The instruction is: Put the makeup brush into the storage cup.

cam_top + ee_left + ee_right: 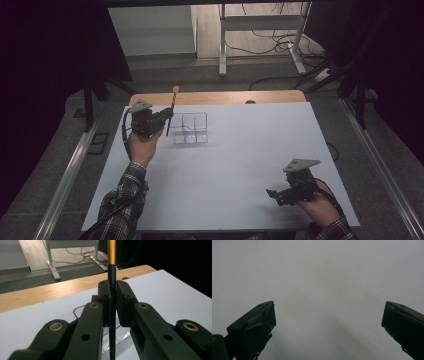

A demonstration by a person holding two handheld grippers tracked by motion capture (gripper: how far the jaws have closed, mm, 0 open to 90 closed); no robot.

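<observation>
My left gripper (169,115) is shut on a thin stick (173,102) with a dark shaft, an orange upper part and a pale tip. The stick stands nearly upright above the left edge of a clear compartmented box (191,129) on the white tabletop (240,155). In the left gripper view the stick (111,257) runs straight up between the jaws of the left gripper (112,292), and a bit of the clear box (123,333) shows below them. My right gripper (273,193) rests low at the table's near right, jaws wide apart. Nothing but bare white surface lies between the jaws of the right gripper (328,320).
A wooden strip (225,97) borders the far edge of the white top. Beyond it on the floor stand a metal frame's legs (222,50) and loose cables (270,42). Metal rails (65,180) run along both sides of the table.
</observation>
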